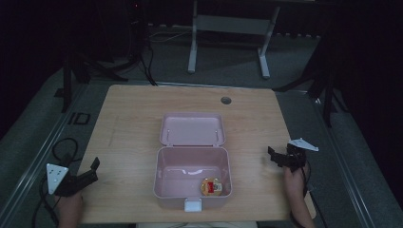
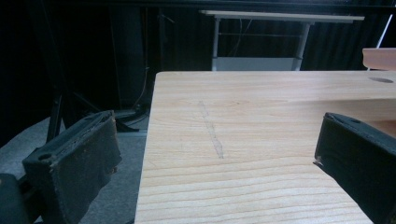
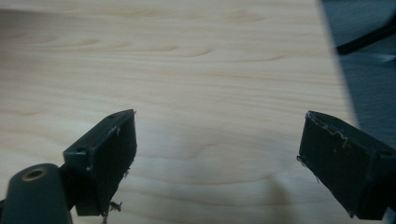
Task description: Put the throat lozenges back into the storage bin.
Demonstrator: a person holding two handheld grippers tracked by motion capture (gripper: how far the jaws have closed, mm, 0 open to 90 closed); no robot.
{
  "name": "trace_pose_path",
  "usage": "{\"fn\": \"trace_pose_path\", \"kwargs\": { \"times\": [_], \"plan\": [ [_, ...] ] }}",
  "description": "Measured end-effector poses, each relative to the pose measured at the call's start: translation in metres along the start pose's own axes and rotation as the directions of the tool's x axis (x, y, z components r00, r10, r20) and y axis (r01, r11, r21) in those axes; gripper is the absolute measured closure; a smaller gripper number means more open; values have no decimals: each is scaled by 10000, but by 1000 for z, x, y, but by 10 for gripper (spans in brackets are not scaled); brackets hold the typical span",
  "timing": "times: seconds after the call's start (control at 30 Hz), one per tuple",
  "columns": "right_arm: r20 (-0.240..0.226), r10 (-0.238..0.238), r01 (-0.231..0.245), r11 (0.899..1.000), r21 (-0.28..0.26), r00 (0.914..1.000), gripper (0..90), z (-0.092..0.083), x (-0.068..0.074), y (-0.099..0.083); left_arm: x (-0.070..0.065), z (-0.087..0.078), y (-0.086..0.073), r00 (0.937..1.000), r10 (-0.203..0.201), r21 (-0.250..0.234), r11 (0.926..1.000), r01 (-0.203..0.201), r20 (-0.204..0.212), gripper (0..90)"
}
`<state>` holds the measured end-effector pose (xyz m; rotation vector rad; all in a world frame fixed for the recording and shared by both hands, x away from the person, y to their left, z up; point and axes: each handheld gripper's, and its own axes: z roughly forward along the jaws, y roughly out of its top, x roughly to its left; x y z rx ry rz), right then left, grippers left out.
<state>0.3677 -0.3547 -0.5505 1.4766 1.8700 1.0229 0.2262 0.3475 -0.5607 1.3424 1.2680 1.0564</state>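
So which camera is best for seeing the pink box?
The high view: the pink box sits whole in the middle of the table, lid open, a small round thing inside. Both gripper views look at bare table wood past their own black jaws instead.

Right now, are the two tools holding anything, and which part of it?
Nothing is held. The left tool and the right tool both stand open over bare table. The small round thing lies alone in the pink box.
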Motion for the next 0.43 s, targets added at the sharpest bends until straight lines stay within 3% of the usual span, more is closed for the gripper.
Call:
{"fn": "trace_pose_path", "kwargs": {
  "times": [0.2, 0.33, 0.43],
  "plan": [
    [1068, 478, -413, 9972, -622, 9931, 109, -5, -9, -3, 0, 0, 0, 10000, -23, 31, 10000, 23, 11, 4],
    [1184, 781, -727, 9961, -496, 9899, 109, -4, -14, -4, 0, 0, 0, 10000, 3, 36, 10000, -3, 12, 4],
    [1233, 616, -576, 9977, -358, 9905, 109, -3, -12, -3, 0, 0, 0, 10000, 1, 38, 10000, -1, 14, 4]
  ]
}}
